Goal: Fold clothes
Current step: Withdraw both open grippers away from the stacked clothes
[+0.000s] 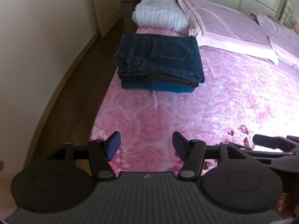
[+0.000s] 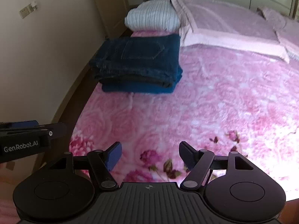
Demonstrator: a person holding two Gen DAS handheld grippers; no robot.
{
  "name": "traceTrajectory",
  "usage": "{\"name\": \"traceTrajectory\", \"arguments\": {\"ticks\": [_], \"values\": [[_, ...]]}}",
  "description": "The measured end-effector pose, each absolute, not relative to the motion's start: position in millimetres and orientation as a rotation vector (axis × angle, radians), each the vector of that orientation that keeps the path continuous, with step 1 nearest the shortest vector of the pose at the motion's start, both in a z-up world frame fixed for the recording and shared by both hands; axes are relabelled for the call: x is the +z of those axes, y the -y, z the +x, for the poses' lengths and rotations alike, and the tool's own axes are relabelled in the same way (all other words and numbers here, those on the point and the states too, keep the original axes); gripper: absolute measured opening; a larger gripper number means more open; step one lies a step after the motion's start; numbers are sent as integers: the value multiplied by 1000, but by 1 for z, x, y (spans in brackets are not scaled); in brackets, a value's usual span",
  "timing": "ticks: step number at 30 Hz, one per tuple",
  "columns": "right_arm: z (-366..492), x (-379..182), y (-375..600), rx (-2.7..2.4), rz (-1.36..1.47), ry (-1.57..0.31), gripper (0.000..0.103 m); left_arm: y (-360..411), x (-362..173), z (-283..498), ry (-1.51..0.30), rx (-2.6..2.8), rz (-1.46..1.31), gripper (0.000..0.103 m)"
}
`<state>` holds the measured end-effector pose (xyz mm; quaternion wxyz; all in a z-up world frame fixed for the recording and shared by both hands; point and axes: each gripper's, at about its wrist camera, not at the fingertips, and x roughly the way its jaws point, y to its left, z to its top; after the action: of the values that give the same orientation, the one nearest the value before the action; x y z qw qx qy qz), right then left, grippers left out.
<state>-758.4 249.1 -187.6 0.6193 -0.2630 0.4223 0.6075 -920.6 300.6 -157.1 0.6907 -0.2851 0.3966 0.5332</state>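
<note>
A folded pair of dark blue jeans [image 1: 160, 59] lies on top of a folded blue garment [image 1: 158, 88] near the left edge of the bed; the same stack of jeans [image 2: 138, 61] shows in the right wrist view. My left gripper [image 1: 146, 146] hovers open over the pink blanket, well short of the stack, with nothing between its blue pads. My right gripper [image 2: 150, 155] is open too, empty, above the flowered blanket. The right gripper's body [image 1: 276, 143] shows at the right of the left wrist view; the left gripper's body [image 2: 24, 136] shows at the left of the right wrist view.
The pink flowered blanket [image 1: 224, 102] covers the bed. A white striped folded quilt [image 1: 160, 16] and pale pink pillows [image 1: 224, 29] lie at the far end. Left of the bed runs a dark wooden floor [image 1: 74, 93] beside a cream wall [image 1: 37, 46].
</note>
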Motion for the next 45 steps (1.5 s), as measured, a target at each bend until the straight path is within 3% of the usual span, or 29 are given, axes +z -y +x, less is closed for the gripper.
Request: {"name": "traceTrajectory", "arguments": {"ticks": [20, 45], "values": [[-756, -229, -274, 1413, -632, -992, 71, -309, -204, -918, -885, 1243, -680, 58], [-764, -229, -300, 1413, -640, -965, 71, -336, -204, -915, -873, 1238, -632, 58]]}}
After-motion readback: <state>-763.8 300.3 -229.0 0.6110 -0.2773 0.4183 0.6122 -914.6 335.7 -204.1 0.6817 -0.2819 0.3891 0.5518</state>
